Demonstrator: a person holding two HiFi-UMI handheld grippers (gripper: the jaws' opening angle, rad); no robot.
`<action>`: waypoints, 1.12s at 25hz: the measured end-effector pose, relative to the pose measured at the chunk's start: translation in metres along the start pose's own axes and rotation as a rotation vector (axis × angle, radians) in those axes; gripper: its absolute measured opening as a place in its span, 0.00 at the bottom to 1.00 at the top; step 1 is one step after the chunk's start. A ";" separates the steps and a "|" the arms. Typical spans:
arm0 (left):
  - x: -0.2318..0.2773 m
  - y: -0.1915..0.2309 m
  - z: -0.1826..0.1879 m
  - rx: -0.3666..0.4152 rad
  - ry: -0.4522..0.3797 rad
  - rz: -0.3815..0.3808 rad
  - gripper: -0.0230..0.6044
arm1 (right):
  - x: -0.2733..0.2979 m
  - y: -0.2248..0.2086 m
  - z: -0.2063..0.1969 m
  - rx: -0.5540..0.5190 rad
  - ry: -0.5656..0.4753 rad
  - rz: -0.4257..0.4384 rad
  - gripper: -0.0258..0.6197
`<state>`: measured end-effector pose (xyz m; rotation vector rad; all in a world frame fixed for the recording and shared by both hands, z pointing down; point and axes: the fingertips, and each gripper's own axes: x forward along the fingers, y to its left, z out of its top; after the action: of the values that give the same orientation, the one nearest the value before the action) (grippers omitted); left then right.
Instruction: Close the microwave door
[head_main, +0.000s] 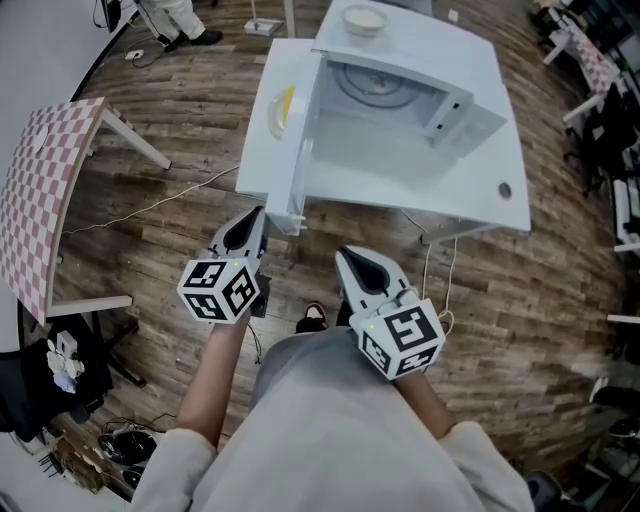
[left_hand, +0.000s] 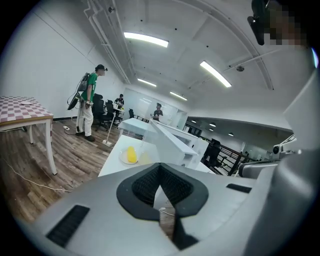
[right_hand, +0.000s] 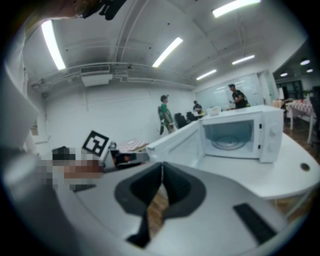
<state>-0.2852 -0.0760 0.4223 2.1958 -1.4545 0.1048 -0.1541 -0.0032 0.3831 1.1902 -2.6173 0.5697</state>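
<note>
The microwave stands towards the far edge of a white table, its cavity open and the glass turntable showing inside. The microwave door is swung fully out on its left-hand hinge. It reaches from the oven to the table's near edge, and its free end with the latch sits by the near-left corner. A pale bowl rests on the oven's top. On the strip of table to the left of the door, by the left edge, lies a small plate with a yellow item on it; I cannot tell what the item is. The left gripper hangs just off the table's near-left corner, its tips pointing at the free end of the door and close beside it. Contact cannot be made out. In its own view the left gripper's pads meet at the tips with nothing between them. The right gripper is held lower, over the wooden floor in front of the near edge and apart from the table. Its own view shows its jaws likewise pressed together and empty, with the open oven ahead to the right. A pink checkered table stands well off to the left.
</note>
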 end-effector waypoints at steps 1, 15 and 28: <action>0.000 -0.001 -0.001 0.000 0.002 -0.004 0.06 | 0.000 -0.001 0.000 0.002 0.000 -0.003 0.08; 0.008 -0.019 -0.013 -0.014 0.038 -0.072 0.06 | -0.003 -0.008 -0.001 0.017 -0.006 -0.026 0.08; 0.017 -0.039 -0.019 -0.022 0.062 -0.131 0.06 | -0.005 -0.016 0.001 0.034 -0.012 -0.050 0.08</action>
<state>-0.2395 -0.0702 0.4305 2.2426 -1.2690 0.1106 -0.1386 -0.0102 0.3846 1.2697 -2.5890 0.6020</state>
